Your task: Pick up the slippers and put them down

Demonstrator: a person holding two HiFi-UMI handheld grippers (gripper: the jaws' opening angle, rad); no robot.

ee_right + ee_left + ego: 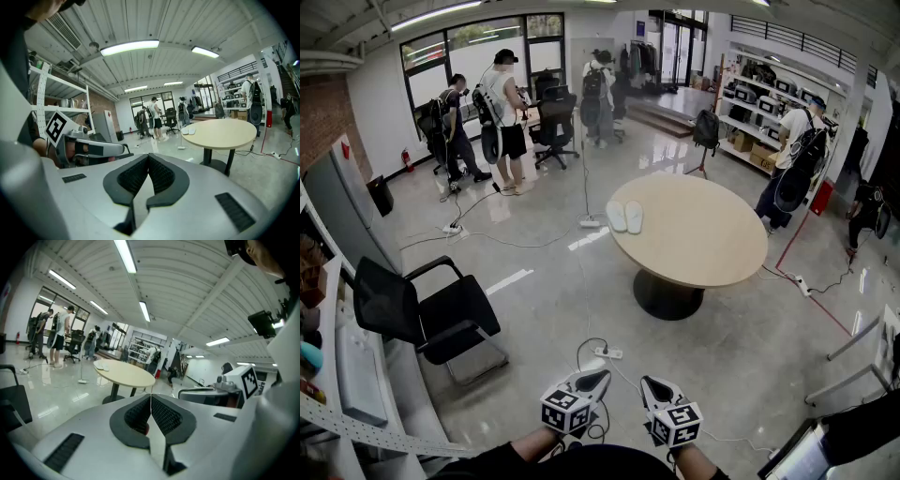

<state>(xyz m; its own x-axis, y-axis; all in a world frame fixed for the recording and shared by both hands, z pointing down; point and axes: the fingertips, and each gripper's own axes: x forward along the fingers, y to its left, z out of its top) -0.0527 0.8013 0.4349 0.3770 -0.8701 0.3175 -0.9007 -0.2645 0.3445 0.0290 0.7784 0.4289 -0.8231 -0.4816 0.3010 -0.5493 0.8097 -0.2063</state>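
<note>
Left gripper (592, 381) and right gripper (655, 388), closed and empty, may shove the slippers (625, 217) off the tabletop (703, 248) if not opened.

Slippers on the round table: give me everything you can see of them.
The slippers are a pale, whitish pair lying flat, side by side and close together, near the far edge of the round beige table. Only the tabletop touches them. Material and detail are too small to tell.

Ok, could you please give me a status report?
Left gripper, right gripper shut, empty. Slippers side by side on table, far edge, untouched. Power strip on floor ahead.
</note>
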